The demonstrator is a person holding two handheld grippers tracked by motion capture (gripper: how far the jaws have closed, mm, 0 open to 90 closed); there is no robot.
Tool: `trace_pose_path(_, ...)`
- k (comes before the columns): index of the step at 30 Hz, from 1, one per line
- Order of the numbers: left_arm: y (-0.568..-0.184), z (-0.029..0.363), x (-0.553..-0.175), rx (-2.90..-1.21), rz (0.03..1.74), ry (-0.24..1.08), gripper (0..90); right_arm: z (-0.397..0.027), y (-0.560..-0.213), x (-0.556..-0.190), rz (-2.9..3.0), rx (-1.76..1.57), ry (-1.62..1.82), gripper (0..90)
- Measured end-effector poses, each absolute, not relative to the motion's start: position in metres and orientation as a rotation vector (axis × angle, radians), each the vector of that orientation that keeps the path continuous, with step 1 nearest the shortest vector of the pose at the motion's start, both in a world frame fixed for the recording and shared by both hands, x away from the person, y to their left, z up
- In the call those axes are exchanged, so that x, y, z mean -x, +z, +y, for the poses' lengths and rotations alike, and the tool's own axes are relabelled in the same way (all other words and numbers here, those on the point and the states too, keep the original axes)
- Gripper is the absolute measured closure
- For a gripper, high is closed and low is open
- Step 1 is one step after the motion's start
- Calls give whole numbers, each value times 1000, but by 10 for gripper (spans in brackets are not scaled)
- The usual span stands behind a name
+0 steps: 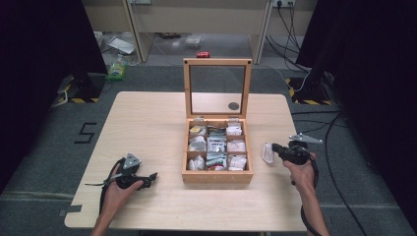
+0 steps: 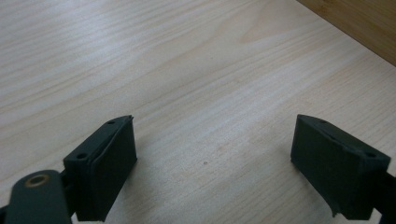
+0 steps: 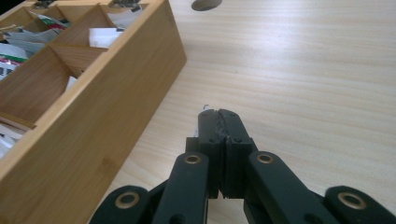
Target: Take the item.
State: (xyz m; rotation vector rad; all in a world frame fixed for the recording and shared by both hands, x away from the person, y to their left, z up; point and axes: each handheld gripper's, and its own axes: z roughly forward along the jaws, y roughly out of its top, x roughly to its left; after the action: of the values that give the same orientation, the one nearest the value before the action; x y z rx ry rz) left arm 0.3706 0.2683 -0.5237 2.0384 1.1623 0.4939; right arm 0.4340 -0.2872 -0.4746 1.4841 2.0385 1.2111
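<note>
The right gripper (image 1: 275,149) pinches a white packet (image 1: 267,153) in closed fingers beside the wooden box (image 3: 116,100) — so thin a grip could slip. The left gripper (image 2: 215,158) rests open on the tabletop (image 2: 187,70), holding nothing.

The tabletop (image 2: 196,70) under my fingers (image 2: 105,168) is pale wood with fine straight grain, smooth and matt. My fingers are black plastic, dull, with small screw holes; brass-coloured rivets shine on the black links behind them. The box (image 3: 93,140) beside my right gripper (image 3: 218,116) is warmer, honey-toned wood, smooth with a faint satin sheen, its thin dividers of the same wood. Its raised lid (image 1: 217,88) has a clear, glossy pane in a wooden frame. Inside the box lie packets (image 1: 216,145) that look like white paper and glossy printed wrappers.
</note>
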Motion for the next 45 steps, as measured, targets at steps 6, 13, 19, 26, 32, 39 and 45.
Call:
trace_pose_path(6,-524,268,-371,-2039,1162,494,135,-296,-482,-435,2032,-1538,1165,856)
trace_pose_path(13,-524,268,-371,-2039,1162,494,135,-304,-487,-436,2015,-1575,1143,788)
trace_pose_path(19,-524,268,-371,-2038,1162,494,135,-304,-483,-436,1992,-1578,1138,709)
trace_pose_path(26,-524,268,-371,-2038,1162,494,135,-300,-474,-435,1984,-1541,1154,626)
trace_pose_path(32,-524,268,-371,-2038,1162,494,135,-295,-467,-437,1992,-1536,1174,496)
trace_pose_path(39,-524,268,-371,-2038,1162,494,135,-290,-460,-438,1962,-1552,1223,386)
trace_pose_path(45,-524,268,-371,-2039,1162,494,135,-288,-457,-441,1957,-1515,1248,336)
